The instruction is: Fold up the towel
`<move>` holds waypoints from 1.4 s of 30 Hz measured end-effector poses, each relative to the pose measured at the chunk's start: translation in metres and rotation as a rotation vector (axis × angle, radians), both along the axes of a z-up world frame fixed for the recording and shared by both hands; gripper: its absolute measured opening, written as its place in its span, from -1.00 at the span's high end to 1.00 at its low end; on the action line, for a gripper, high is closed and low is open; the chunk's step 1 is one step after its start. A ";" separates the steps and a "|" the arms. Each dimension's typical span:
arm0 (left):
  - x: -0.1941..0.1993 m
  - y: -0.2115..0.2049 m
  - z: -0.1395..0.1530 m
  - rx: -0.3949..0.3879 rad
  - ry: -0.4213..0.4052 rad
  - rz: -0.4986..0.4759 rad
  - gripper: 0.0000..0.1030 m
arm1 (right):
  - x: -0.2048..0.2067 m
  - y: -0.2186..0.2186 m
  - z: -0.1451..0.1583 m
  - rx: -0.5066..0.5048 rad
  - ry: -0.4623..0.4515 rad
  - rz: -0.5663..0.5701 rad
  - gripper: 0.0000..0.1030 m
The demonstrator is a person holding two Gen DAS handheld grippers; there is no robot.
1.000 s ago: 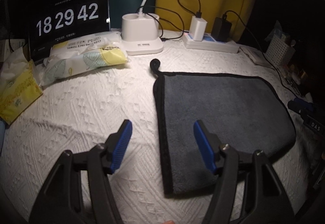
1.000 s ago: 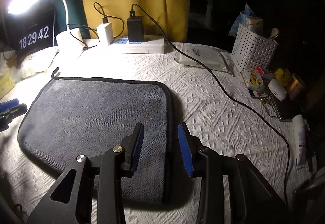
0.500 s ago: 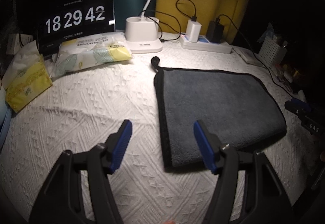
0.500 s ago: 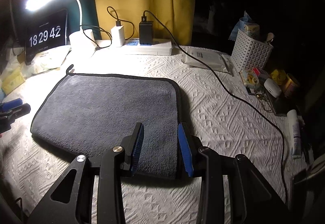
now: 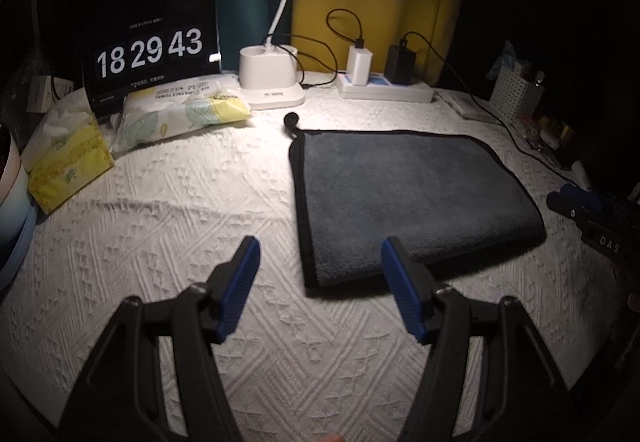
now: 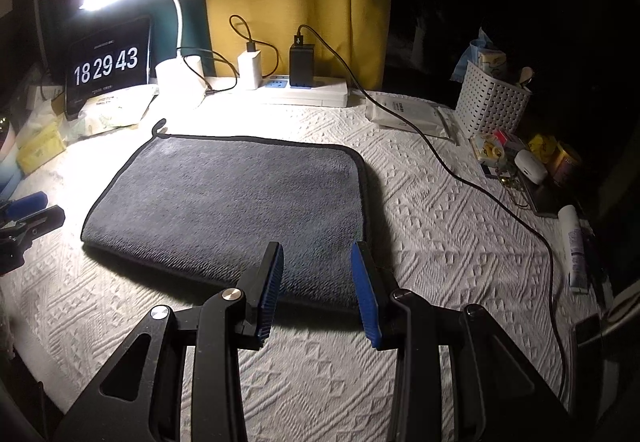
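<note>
The left hand-held gripper (image 5: 320, 262) is held above the bench (image 5: 168, 209) with its jaws spread wide and empty, just short of the near-left corner of the towel (image 5: 404, 193). The right hand-held gripper (image 6: 317, 270) is likewise parted and empty, at the towel's (image 6: 236, 197) near-right edge. The grey, black-edged towel is laid flat on the white textured cover, before the lamp (image 5: 272, 85) and clock display (image 5: 150, 51).
</note>
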State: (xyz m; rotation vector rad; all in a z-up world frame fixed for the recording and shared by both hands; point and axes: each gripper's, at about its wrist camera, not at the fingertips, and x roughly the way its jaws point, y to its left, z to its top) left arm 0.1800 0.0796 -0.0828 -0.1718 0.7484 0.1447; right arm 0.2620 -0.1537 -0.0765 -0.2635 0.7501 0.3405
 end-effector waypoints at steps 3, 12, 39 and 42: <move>-0.008 -0.005 0.002 -0.007 -0.008 -0.008 -0.25 | -0.008 0.000 0.001 0.001 -0.003 0.005 0.28; -0.032 -0.017 0.008 0.006 -0.039 -0.022 -0.25 | -0.032 0.003 0.001 0.002 -0.004 0.031 0.28; -0.094 -0.051 0.027 -0.016 -0.136 -0.053 -0.26 | -0.103 0.001 0.022 0.052 -0.058 0.067 0.28; -0.101 -0.052 0.031 -0.023 -0.154 -0.052 -0.26 | -0.112 0.003 0.027 0.055 -0.072 0.077 0.28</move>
